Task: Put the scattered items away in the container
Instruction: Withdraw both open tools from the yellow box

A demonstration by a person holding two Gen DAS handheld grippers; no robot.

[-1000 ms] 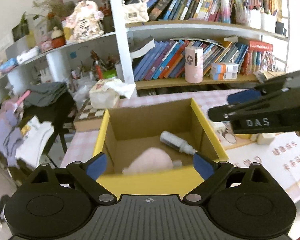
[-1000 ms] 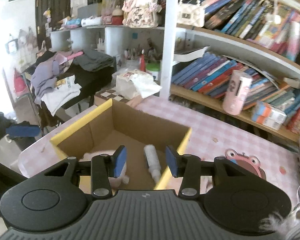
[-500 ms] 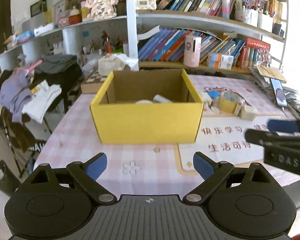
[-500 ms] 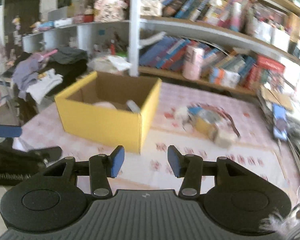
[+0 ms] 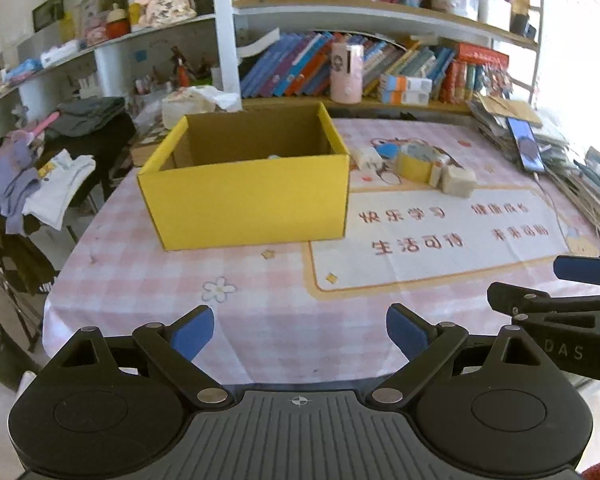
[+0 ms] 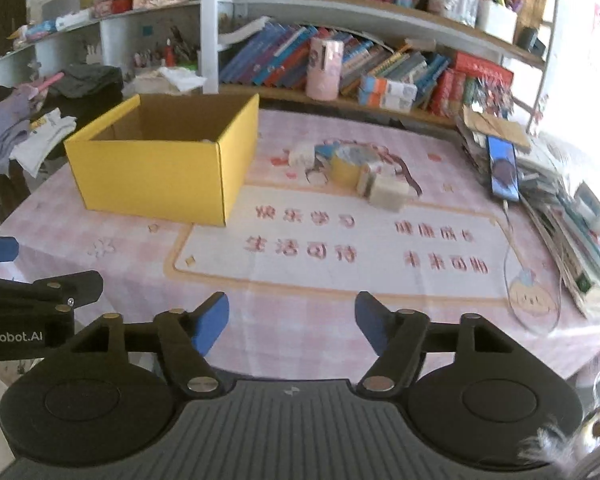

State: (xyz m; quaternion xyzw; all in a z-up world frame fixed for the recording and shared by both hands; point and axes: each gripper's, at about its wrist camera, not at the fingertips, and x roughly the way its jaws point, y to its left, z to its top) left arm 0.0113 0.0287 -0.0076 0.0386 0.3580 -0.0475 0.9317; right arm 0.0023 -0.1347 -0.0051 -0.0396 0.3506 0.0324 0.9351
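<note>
Both my tongs empty: left tongs (image 5: 300,330) apart; right tongs (image 6: 292,320) just widening; next, reach tape roll (image 6: 346,168) ahead, right of yellow box (image 6: 156,178); straddle squarely.

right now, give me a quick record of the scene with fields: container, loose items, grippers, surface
container: yellow box, open top, upright on the table
loose items: yellow tape roll, a pale block and small white bits clustered right of the box, outside it
left gripper: open, empty, over the near table edge
right gripper: jaws have just been opening, nothing between them
surface: pink checked tablecloth with a printed mat
</note>
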